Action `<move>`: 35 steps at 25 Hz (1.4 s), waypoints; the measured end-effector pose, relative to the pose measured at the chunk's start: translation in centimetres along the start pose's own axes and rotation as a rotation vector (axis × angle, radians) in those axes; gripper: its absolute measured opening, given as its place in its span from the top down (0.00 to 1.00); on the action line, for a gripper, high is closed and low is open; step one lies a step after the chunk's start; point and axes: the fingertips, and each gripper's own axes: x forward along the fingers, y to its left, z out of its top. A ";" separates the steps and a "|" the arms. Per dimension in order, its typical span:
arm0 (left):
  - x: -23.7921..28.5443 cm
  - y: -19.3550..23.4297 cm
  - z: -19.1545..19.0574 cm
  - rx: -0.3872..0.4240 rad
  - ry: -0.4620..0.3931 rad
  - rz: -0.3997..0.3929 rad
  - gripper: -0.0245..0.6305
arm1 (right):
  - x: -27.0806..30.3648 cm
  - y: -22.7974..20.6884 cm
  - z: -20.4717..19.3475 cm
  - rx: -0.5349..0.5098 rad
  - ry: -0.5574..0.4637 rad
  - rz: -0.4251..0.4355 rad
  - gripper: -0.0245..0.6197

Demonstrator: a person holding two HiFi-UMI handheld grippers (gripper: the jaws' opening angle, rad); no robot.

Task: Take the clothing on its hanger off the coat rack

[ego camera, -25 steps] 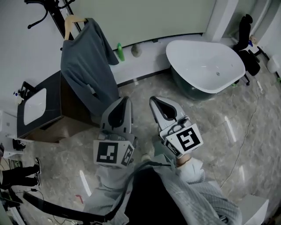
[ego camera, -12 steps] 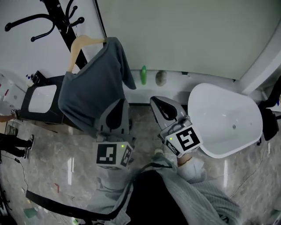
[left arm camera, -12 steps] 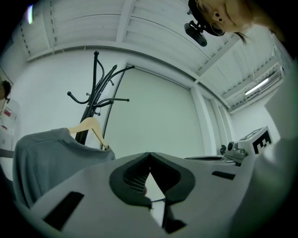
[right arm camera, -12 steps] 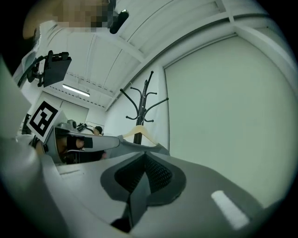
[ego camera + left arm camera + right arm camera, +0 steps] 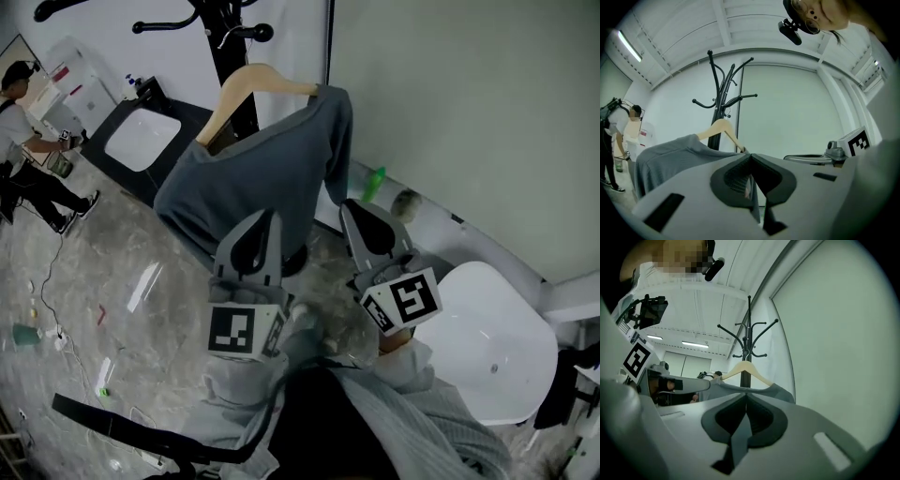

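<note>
A grey long-sleeved shirt (image 5: 253, 178) hangs on a wooden hanger (image 5: 258, 80) from a black coat rack (image 5: 225, 28). My left gripper (image 5: 265, 220) is shut and empty, its tip just below the shirt's hem in the head view. My right gripper (image 5: 361, 211) is also shut and empty, to the right of the hanging sleeve. In the left gripper view the hanger (image 5: 719, 129) and shirt (image 5: 670, 154) rise beyond the closed gripper (image 5: 750, 157). In the right gripper view the hanger (image 5: 745, 369) and rack (image 5: 749, 333) stand straight ahead of the gripper (image 5: 746, 397).
A dark vanity with a white sink (image 5: 141, 141) stands left of the rack. A white bathtub (image 5: 487, 347) is at the right. A green bottle (image 5: 373, 183) sits on the ledge by the wall. A person (image 5: 28, 141) stands at the far left.
The shirt and rack have come nearer and toward the middle of the head view. Both grippers now point up at the shirt, still shut.
</note>
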 end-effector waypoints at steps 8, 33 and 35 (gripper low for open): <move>3.0 5.0 2.7 0.053 -0.059 0.107 0.96 | 7.4 -1.0 1.7 -0.107 -0.027 0.084 0.96; 9.1 12.8 4.2 0.822 0.298 0.555 0.59 | 20.3 -4.1 3.1 -0.583 0.019 0.239 0.65; 9.6 13.6 4.0 0.867 0.321 0.592 0.59 | 21.2 -4.1 2.6 -0.629 0.030 0.224 0.65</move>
